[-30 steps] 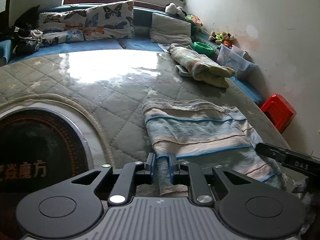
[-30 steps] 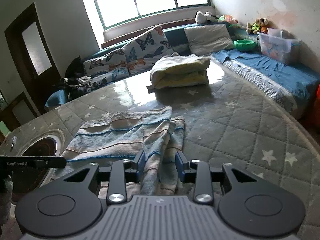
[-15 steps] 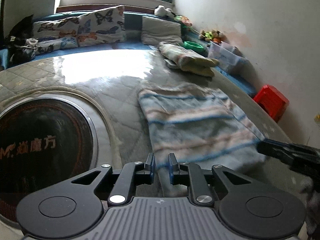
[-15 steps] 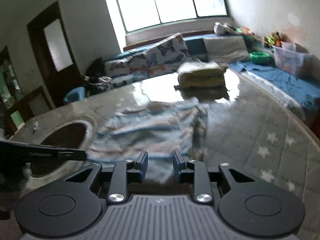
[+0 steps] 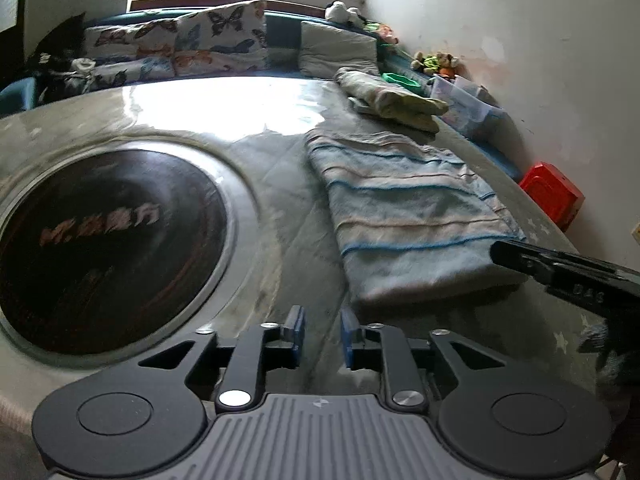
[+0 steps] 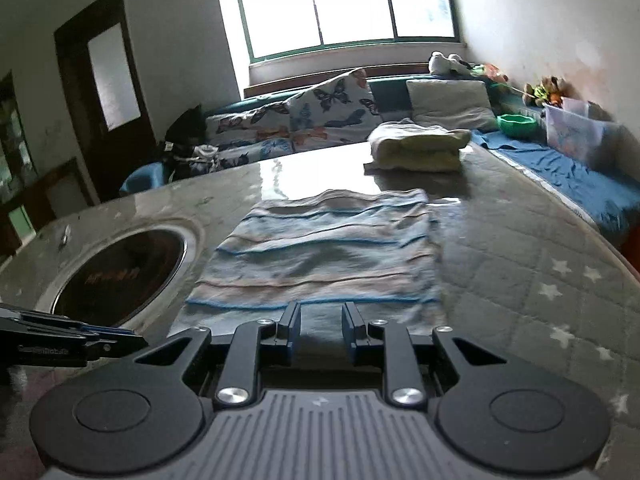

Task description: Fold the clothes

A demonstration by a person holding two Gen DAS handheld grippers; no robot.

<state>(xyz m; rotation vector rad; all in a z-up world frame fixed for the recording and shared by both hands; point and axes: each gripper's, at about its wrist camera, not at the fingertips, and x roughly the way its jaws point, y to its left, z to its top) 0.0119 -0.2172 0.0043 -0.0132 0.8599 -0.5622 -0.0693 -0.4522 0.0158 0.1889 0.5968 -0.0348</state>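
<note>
A striped blue, pink and grey cloth (image 5: 404,216) lies folded flat on the quilted table cover, also in the right wrist view (image 6: 324,256). My left gripper (image 5: 322,332) is open and empty, left of the cloth's near corner. My right gripper (image 6: 322,330) is open and empty, just at the cloth's near edge. The right gripper shows in the left wrist view (image 5: 568,268) at the cloth's right corner. The left gripper shows at the left edge of the right wrist view (image 6: 60,340).
A round dark glass cooktop (image 5: 104,240) is set in the table at left. A folded pale blanket (image 6: 420,146) lies at the far end. A sofa with butterfly cushions (image 6: 304,120), a plastic box (image 6: 576,130) and a red stool (image 5: 552,194) surround the table.
Both grippers let go of the cloth, opened and pulled back toward me. The cloth dropped flat onto the table in a folded rectangle.
</note>
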